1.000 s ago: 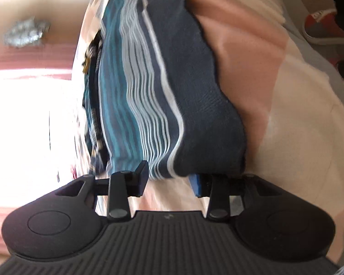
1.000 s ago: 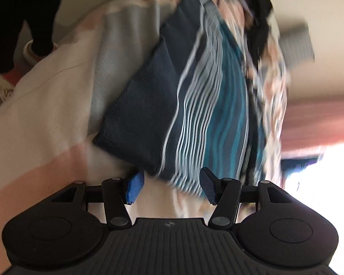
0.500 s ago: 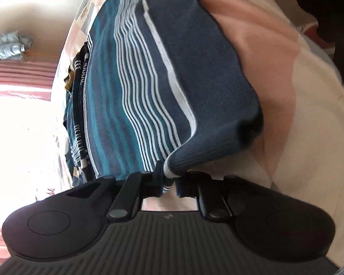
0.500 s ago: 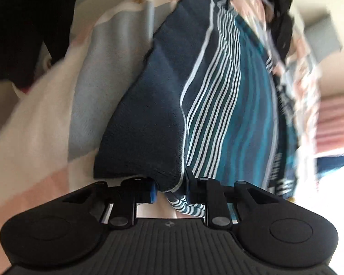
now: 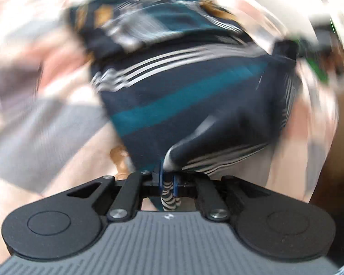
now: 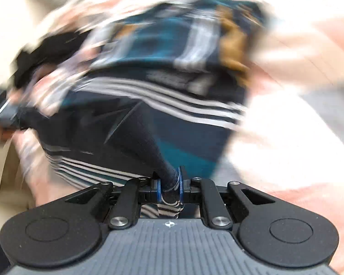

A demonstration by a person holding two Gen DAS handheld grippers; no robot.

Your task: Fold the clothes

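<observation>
A navy sweater [image 5: 183, 96] with white and teal stripes lies on a bed, blurred by motion in both views. My left gripper [image 5: 168, 178] is shut on a bunched striped edge of it, which is pulled up off the bed toward the camera. My right gripper [image 6: 168, 184] is shut on another navy edge of the same sweater [image 6: 149, 123], also lifted in a taut ridge. The far half of the garment, with an ochre patch [image 6: 231, 43], lies flat beyond the lifted fold.
The bedcover [image 5: 57, 137] has pink, grey and white patches and spreads under and around the sweater. A dark garment [image 6: 41, 52] lies at the far left in the right wrist view. Something green [image 5: 318, 68] shows at the far right in the left wrist view.
Both grippers went from open beside the sweater's near edge to shut on it, then lifted and swung it over; the view has turned and blurred.
</observation>
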